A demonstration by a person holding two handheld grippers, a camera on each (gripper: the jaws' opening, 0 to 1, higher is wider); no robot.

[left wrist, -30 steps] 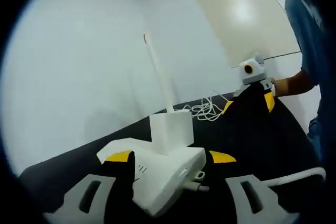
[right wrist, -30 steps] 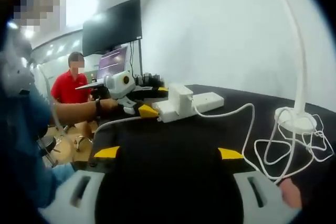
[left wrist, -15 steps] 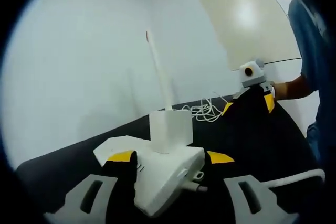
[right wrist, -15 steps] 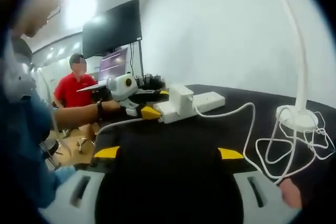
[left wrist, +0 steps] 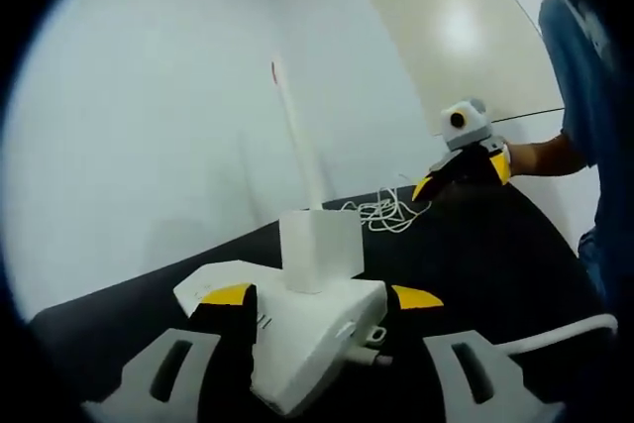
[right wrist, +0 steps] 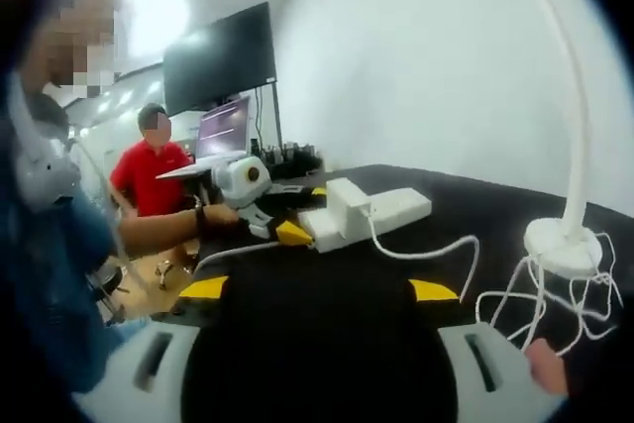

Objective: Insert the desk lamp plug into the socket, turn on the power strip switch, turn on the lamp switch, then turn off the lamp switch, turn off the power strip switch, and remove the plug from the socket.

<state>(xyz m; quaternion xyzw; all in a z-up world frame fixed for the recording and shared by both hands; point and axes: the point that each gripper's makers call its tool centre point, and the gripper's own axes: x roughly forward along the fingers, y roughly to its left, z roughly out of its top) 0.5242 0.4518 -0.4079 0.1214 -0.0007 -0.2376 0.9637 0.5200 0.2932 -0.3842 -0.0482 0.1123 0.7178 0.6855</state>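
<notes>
1. Power strip (left wrist: 312, 339): white, lying on the black table (left wrist: 475, 264), just ahead of my left claw (left wrist: 317, 383). I am seeing it in the right gripper view too (right wrist: 381, 215), far across the table.

2. Plug (left wrist: 319, 250): a white block-shaped adapter, standing upright in the strip's socket. In the right gripper view it (right wrist: 347, 203) is sitting on the near end of the strip, with its cord (right wrist: 426, 250) running off toward the lamp. So step 1, the insertion, is looking done.

3. Lamp (right wrist: 567, 146): white, thin curved neck, round base on the table at the right of the right gripper view, loose cord coiled beside it. I am seeing no glow at its head, so I am judging it unlit; whether the switching steps are done or still ahead, I cannot tell.

4. Strip switch: too small to read either way.

5. Left claw: jaws standing wide, 1 on each side of the strip's near end, holding nothing.

6. Right claw (right wrist: 317, 344): jaws standing wide, empty, hanging above the table well apart from the strip and the lamp. In the left gripper view it (left wrist: 464, 160) is showing at the far right.

7. Remaining for certain: pulling the plug out.
</notes>
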